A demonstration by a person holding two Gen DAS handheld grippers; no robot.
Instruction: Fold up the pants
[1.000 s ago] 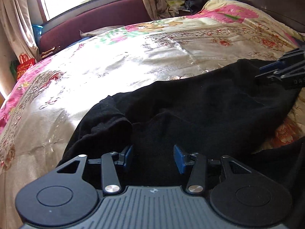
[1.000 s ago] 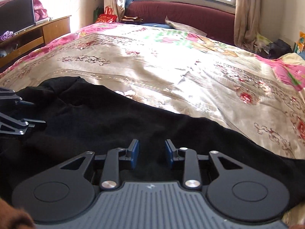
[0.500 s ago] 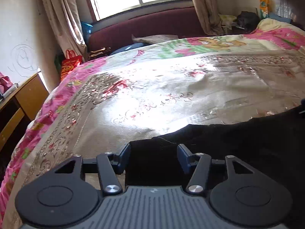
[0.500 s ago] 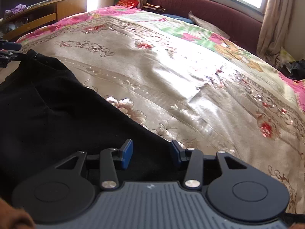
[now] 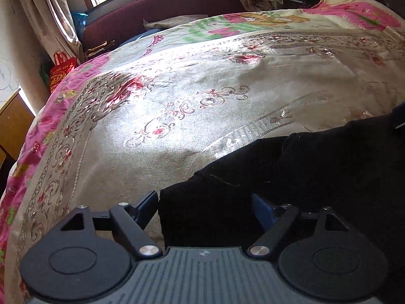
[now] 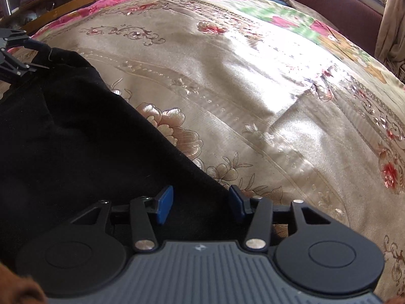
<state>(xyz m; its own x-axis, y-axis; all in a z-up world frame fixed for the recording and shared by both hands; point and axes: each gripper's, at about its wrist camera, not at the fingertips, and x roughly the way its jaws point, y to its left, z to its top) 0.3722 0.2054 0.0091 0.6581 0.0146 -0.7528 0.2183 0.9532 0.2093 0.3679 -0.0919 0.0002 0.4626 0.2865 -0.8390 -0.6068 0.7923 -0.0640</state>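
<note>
At the far left of the left wrist view a wooden cabinet (image 5: pixel 12 124) stands beside the bed (image 5: pixel 177 96), and a red bag (image 5: pixel 60 69) sits on the floor near the curtain (image 5: pixel 53 17). The bed has a shiny gold cover with red flowers and a pink edge. The left gripper (image 5: pixel 206 209) is down low over the near edge of the bed. Its two blue fingers are spread wide, and a corner of the black pants (image 5: pixel 291 174) lies between them, but the fingers do not squeeze it. The pants spread out to the right along the near edge. At the far right a bit of the other gripper pokes in. In the right wrist view the pants fill the near left part of the bed, and the left gripper shows small at their far corner. The right gripper (image 6: pixel 201 204) is wide too, with the slanted edge of the pants between its fingers. A dark red headboard (image 6: pixel 329 0) runs along the far side.
</note>
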